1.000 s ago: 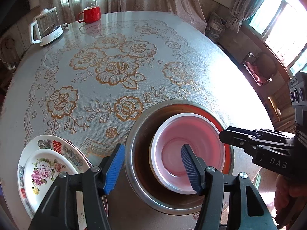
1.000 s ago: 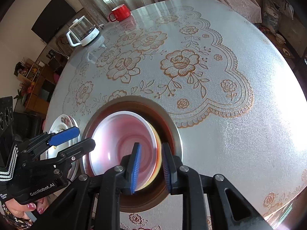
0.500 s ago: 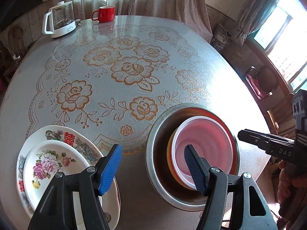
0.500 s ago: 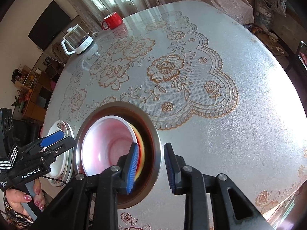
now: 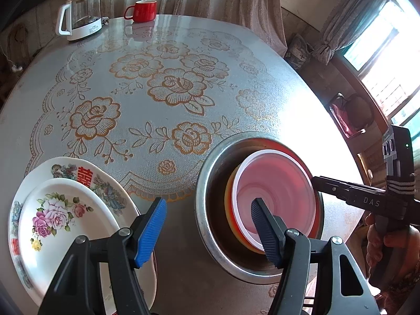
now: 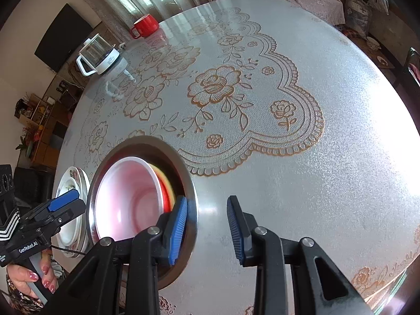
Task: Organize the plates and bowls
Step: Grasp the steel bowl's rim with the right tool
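Your left gripper (image 5: 208, 219) is open and empty, its fingers astride the metal basin (image 5: 210, 239) rim; the pink bowl (image 5: 275, 191) sits nested inside. Your right gripper (image 6: 207, 223), which has just been opening, straddles the opposite rim with nothing held. Stacked plates (image 5: 65, 210) lie beside the basin; kettle (image 5: 81, 15) and red mug (image 5: 143, 10) stand far across the surface (image 5: 183, 65). Only the right view shows the TV (image 6: 63, 36).

Right gripper (image 6: 207, 225): jaws have just been opening; a second ago they pinched the rim of the pink bowl (image 6: 126, 204), now nothing between them, right finger over bare table (image 6: 315, 157). Left gripper (image 5: 208, 225) has shifted toward the stacked plates (image 5: 68, 210), jaws slightly wider, straddling the metal basin's (image 5: 207, 225) near rim.
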`<state>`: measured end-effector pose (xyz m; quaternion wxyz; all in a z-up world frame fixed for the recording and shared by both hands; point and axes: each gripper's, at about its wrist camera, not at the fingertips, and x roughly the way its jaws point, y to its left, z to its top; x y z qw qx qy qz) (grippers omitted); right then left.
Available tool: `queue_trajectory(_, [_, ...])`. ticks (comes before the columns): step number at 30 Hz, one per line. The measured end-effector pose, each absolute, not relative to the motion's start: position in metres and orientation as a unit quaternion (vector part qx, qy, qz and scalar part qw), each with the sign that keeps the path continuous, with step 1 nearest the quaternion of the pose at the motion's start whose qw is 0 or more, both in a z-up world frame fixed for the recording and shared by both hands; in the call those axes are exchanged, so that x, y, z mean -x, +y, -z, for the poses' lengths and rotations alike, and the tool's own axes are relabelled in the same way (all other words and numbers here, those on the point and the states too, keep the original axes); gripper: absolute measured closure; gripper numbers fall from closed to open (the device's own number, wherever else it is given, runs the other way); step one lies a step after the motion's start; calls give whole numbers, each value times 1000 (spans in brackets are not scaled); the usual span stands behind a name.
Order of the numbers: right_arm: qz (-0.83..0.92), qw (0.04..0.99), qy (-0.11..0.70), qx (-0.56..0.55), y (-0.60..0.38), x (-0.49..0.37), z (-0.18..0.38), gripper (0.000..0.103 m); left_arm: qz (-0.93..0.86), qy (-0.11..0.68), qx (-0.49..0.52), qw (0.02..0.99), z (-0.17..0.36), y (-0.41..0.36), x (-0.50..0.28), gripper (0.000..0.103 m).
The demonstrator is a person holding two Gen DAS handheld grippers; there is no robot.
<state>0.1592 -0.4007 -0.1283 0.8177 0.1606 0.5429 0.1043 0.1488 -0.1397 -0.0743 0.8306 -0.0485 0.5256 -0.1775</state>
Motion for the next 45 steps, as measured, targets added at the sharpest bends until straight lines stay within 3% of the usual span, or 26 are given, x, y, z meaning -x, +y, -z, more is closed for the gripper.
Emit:
queue_trajectory(5, [-120, 809, 555, -153, -396, -161, 137, 72, 177, 530, 48, 828, 77, -141, -151, 43])
queue_trajectory(11, [-138, 794, 563, -184, -401, -165, 145, 81, 174, 532, 45, 827, 80, -140, -156, 51])
queue_trajectory(16, [-140, 796, 564, -168, -399, -167, 143, 81, 172, 537, 32, 825, 84, -139, -157, 71])
queue_trajectory(21, [-145, 793, 568, -166, -399, -169, 145, 81, 186, 540, 21, 821, 87, -143, -159, 79])
queue_trajectory(45, [-160, 775, 589, -164, -389, -173, 158, 84, 191, 560, -29, 806, 105, -150, -165, 84])
